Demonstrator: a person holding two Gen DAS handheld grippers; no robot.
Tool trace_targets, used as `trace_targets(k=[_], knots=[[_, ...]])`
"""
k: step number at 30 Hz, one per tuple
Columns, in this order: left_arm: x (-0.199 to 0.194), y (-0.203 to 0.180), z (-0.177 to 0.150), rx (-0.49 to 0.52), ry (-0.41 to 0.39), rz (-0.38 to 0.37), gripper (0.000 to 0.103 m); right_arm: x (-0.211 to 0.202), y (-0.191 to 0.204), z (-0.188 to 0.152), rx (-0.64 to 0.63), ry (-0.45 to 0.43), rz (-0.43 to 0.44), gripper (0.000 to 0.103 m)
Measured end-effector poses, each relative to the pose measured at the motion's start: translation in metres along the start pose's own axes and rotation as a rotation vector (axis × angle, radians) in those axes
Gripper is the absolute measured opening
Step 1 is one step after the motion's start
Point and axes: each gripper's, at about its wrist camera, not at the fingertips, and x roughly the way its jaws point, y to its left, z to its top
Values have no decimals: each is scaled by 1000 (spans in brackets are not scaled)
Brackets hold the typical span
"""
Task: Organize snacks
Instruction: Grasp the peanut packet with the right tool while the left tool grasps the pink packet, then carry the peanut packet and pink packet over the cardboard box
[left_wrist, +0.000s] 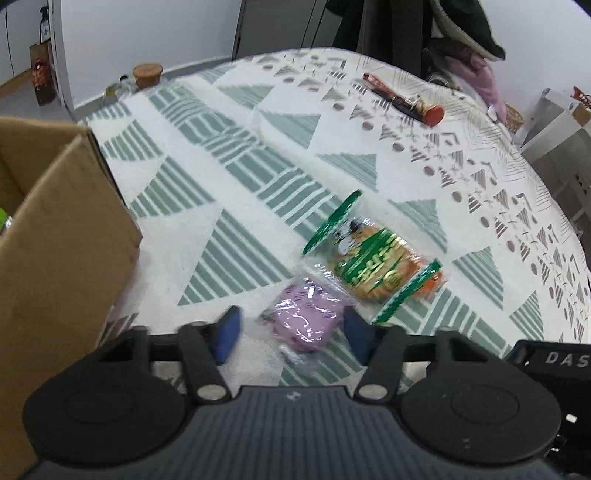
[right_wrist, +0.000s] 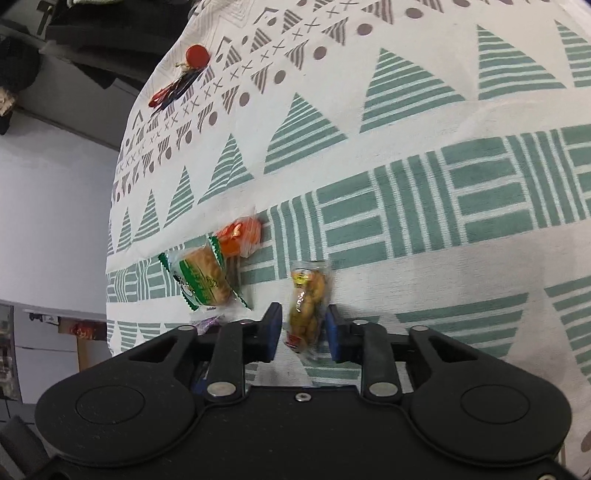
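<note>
Open tablecloth (left_wrist: 236, 192) beyond the tongs; cardboard box (left_wrist: 70, 236) wall hard left, snack packets (left_wrist: 373, 262) right.

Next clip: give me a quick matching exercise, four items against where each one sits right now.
Items:
1. purple snack
2. yellow snack pack
3. green-wrapped cracker
4. cardboard box

Places:
A. between the right gripper fingers
B. left edge of the left wrist view
C. between the open left gripper fingers
D. on the tablecloth beyond the purple snack

Pairs: 1-C, 2-A, 3-D, 4-B
</note>
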Motion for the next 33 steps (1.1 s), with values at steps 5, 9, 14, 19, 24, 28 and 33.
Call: trace_targets(k=[5,9,14,19,24,28,33], knots=[[-2,0,-1,21,-14,-13,45,5,3,0,-9,5,-1,29],[-6,3,-1,6,-7,-14,41,9,2,0,-3,22,20,17],[-20,9,-3,-17,-13,-6,39,4,5,-3,-19,15,41,17],[-43,13,-1,-29,-44,-10,38,-6,13,-6,-43,5,83,17],[-69,17,1,-38,-81,-4,38,-19,22,-11,-69,-5,133,17],[-89,22,2,-49,-111,1,38,-31,29,-14,-95,-16,176,17],[-111,28,1,-63,-141,8,38,-42,40,-22,-146,-24,232,17]])
